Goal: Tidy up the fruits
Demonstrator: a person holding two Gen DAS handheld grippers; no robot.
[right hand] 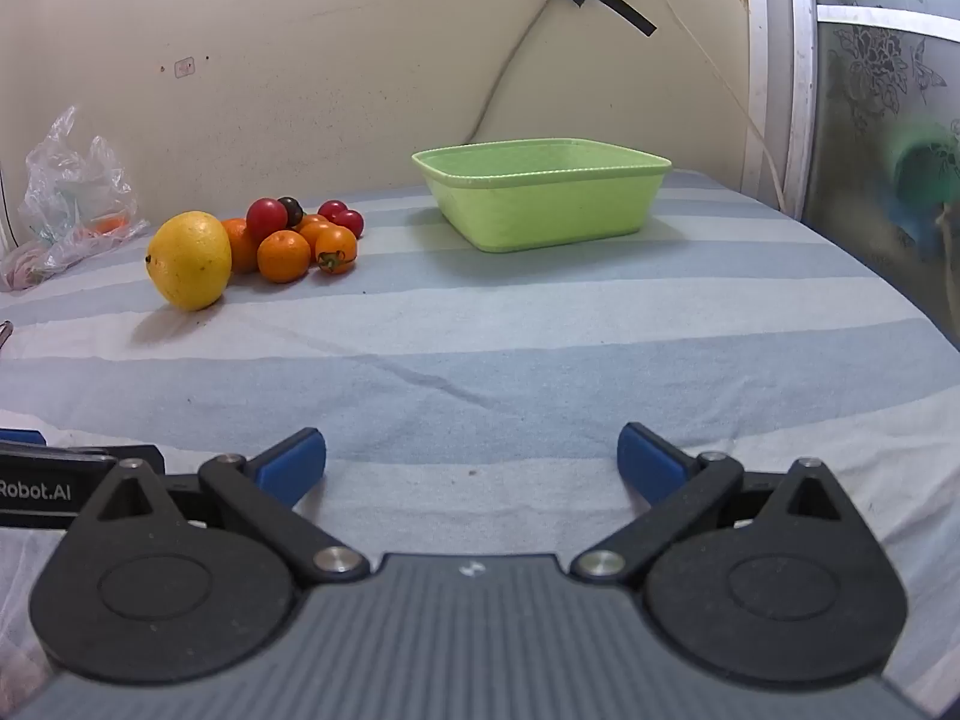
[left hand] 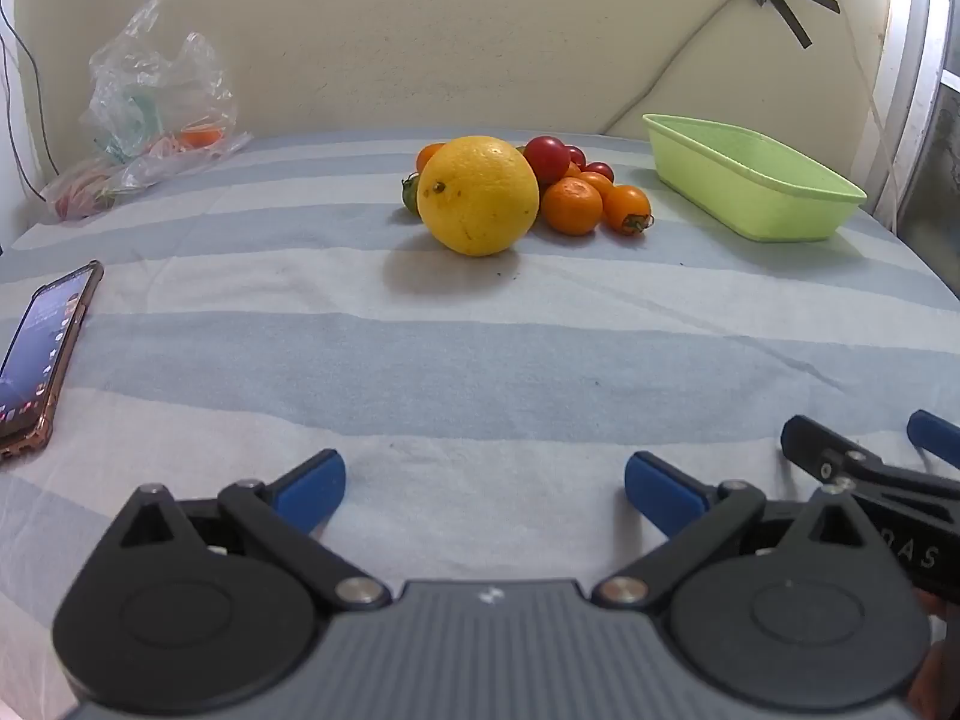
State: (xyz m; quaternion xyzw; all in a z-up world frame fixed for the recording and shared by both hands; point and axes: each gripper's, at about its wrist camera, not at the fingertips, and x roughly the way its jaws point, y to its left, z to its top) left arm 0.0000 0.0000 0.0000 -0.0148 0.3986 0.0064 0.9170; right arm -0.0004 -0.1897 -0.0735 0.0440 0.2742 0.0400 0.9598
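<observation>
A big yellow citrus fruit (left hand: 478, 195) (right hand: 189, 260) lies on the striped cloth in front of a cluster of small oranges (left hand: 571, 205) (right hand: 284, 255) and red and orange cherry tomatoes (left hand: 546, 159) (right hand: 267, 219). An empty light green plastic basket (left hand: 750, 177) (right hand: 543, 192) stands to their right. My left gripper (left hand: 485, 489) is open and empty, well short of the fruit. My right gripper (right hand: 472, 462) is open and empty, near the front of the cloth; it also shows at the right edge of the left wrist view (left hand: 864, 450).
A phone (left hand: 42, 354) lies on the cloth at the left. A crumpled clear plastic bag (left hand: 150, 114) (right hand: 66, 204) with some items sits at the back left against the wall. A window frame (right hand: 804, 78) stands at the right.
</observation>
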